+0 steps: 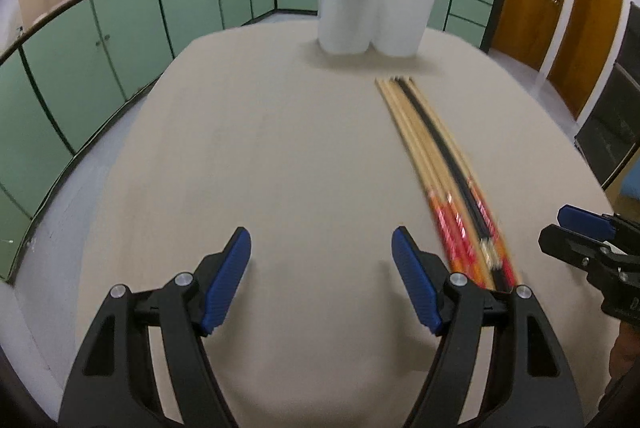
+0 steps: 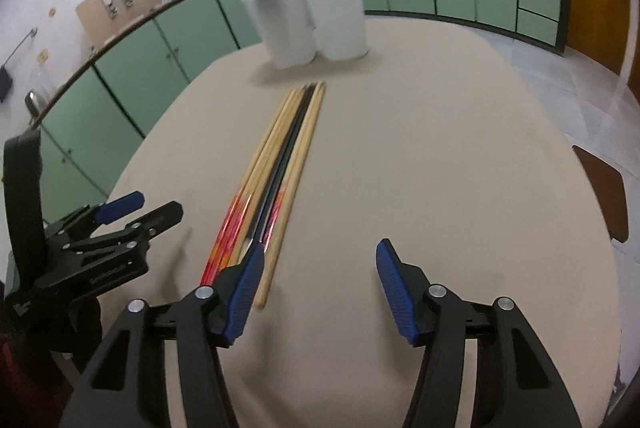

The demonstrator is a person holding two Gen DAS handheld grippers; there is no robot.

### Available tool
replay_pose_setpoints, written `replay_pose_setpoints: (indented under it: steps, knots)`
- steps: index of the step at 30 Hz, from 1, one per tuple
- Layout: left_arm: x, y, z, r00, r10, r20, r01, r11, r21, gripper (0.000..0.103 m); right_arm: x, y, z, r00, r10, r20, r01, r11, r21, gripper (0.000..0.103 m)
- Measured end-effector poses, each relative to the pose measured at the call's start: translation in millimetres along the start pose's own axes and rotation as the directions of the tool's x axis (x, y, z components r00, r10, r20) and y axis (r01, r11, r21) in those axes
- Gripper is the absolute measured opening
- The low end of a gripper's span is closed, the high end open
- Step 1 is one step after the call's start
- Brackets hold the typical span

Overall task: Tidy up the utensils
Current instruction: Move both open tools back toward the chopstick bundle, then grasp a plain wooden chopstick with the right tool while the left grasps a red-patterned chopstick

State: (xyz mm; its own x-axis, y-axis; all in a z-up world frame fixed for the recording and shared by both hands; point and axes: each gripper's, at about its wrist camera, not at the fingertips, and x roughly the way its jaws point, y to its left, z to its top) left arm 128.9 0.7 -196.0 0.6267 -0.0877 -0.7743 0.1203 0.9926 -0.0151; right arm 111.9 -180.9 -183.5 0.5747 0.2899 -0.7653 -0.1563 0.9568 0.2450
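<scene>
Several chopsticks lie side by side in a bundle on the beige table: wooden ones with red and orange ends and a black pair. They also show in the right wrist view. Two white cylindrical holders stand touching at the far end of the table; they also show in the right wrist view. My left gripper is open and empty, left of the bundle. My right gripper is open and empty, its left finger beside the near ends of the chopsticks.
Green cabinets under a counter with a sink, pots and a green flask run behind the table. Wooden doors stand at the right. A brown chair sits at the table's right edge.
</scene>
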Motion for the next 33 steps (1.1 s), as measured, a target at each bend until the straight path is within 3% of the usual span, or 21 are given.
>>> replay_pose_setpoints:
  steps: [10, 13, 19, 22, 24, 26, 33]
  knots:
    - [-9, -9, -13, 1.000, -0.001, -0.004, 0.001, 1.000, 0.017, 0.073, 6, 24, -20, 0.996, -0.084, 0.007, 0.084, 0.984, -0.155, 0.051]
    - [-10, -11, -16, 1.000, -0.004, -0.009, 0.004, 1.000, 0.022, 0.073, 2, 16, -17, 0.992, -0.126, 0.021, 0.128, 0.983, -0.133, 0.050]
    - [-15, -20, -26, 1.000, -0.020, -0.017, 0.020, 0.999, 0.043, 0.073, -5, 11, -18, 0.997, -0.072, 0.036, 0.075, 0.992, -0.106, 0.045]
    - [-16, -26, -30, 0.999, -0.036, -0.022, 0.037, 0.998, 0.052, 0.073, 2, 16, -17, 0.999, -0.037, 0.034, 0.040, 0.993, -0.114, 0.031]
    - [-17, -30, -33, 0.999, -0.044, -0.026, 0.045, 0.997, 0.056, 0.073, 8, 19, -17, 0.999, -0.032, 0.029, 0.036, 0.992, -0.120, 0.016]
    - [-18, -33, -34, 0.998, -0.050, -0.024, 0.052, 0.996, 0.068, 0.073, 9, 21, -17, 0.999, -0.025, 0.033, 0.029, 0.991, -0.127, 0.010]
    - [-16, -44, -37, 0.998, -0.059, -0.036, 0.062, 0.994, 0.095, 0.073, 5, 7, -16, 0.999, -0.039, 0.036, 0.042, 0.996, -0.085, 0.008]
